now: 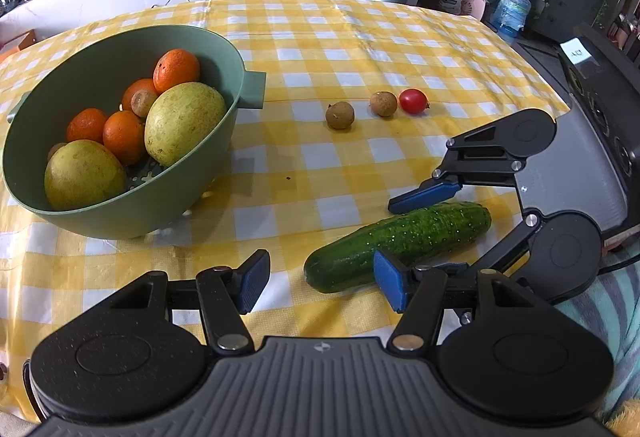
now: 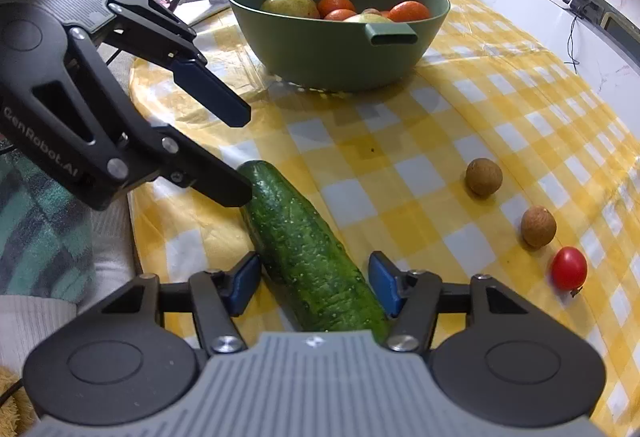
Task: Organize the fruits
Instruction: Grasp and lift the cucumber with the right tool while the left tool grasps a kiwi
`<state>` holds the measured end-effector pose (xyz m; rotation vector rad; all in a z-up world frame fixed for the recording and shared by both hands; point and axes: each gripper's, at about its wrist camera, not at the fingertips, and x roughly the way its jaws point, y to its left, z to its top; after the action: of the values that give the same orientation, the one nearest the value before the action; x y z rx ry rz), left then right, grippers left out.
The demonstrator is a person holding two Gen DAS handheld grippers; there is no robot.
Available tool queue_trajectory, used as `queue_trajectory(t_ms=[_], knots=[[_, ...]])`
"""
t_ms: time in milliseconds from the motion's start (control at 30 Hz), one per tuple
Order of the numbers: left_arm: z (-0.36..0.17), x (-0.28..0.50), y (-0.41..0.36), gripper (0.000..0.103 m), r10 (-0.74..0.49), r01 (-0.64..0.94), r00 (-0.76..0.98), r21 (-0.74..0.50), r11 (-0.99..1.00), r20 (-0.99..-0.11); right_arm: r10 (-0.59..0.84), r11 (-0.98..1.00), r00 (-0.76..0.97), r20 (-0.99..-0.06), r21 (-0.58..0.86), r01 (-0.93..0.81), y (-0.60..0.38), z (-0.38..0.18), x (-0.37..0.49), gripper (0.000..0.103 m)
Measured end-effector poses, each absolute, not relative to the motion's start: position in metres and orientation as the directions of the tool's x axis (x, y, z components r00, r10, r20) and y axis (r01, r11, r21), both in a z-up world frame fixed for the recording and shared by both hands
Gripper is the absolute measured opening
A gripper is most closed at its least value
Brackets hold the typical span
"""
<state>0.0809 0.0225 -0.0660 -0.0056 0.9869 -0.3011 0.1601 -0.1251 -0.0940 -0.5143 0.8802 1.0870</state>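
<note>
most of the sorting looks done already. the green bowl sits toward the far left corner of the table, on the yellow checked cloth, and it holds several oranges, two big yellow-green fruits and at least one small brown fruit.

what's left lies out on the cloth. a cucumber lies near the edge of the table closest to the person, well apart from the bowl. further toward the right edge, in a loose row, are two small brown fruits and a cherry tomato, each just beside the next but not touching. so i count four pieces not yet put away.

the right gripper is down over the cucumber with its jaws straddling the thick end; a sliver of cloth shows between the blue pads and the skin, so they look open around it rather than pinching it. i'd judge this is the grasp in the making.

the left gripper hangs near the cucumber's other end, jaws open and empty, one pad in front of the cucumber's tip.
</note>
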Motion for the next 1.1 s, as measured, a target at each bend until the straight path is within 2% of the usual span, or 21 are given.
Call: queue_trajectory(t_ms=[267, 500, 633, 867, 1100], knots=[[-0.062, 0.082, 0.018, 0.07, -0.245, 0.246, 0.526, -0.13, 0.96, -0.814, 0.518, 0.546, 0.282, -0.808, 0.059, -0.836, -0.144, -0.087, 0.171, 0.041], [-0.057, 0.098, 0.003, 0.07, -0.266, 0.265, 0.557, -0.136, 0.955, -0.787, 0.5, 0.739, 0.404, -0.766, 0.134, -0.66, -0.181, -0.076, 0.195, 0.04], [-0.056, 0.11, -0.015, 0.068, -0.242, 0.277, 0.618, -0.08, 0.957, -0.748, 0.472, 0.812, 0.465, -0.749, 0.165, -0.559, -0.2, -0.072, 0.202, 0.039], [-0.069, 0.136, -0.049, 0.051, -0.148, 0.286, 0.681, 0.075, 0.955, -0.717, 0.428, 0.886, 0.536, -0.728, 0.22, -0.408, -0.226, -0.072, 0.212, 0.037], [-0.086, 0.162, -0.049, 0.051, -0.164, 0.249, 0.676, 0.014, 0.968, -0.719, 0.441, 0.893, 0.559, -0.702, 0.284, -0.348, -0.24, -0.073, 0.221, 0.037]])
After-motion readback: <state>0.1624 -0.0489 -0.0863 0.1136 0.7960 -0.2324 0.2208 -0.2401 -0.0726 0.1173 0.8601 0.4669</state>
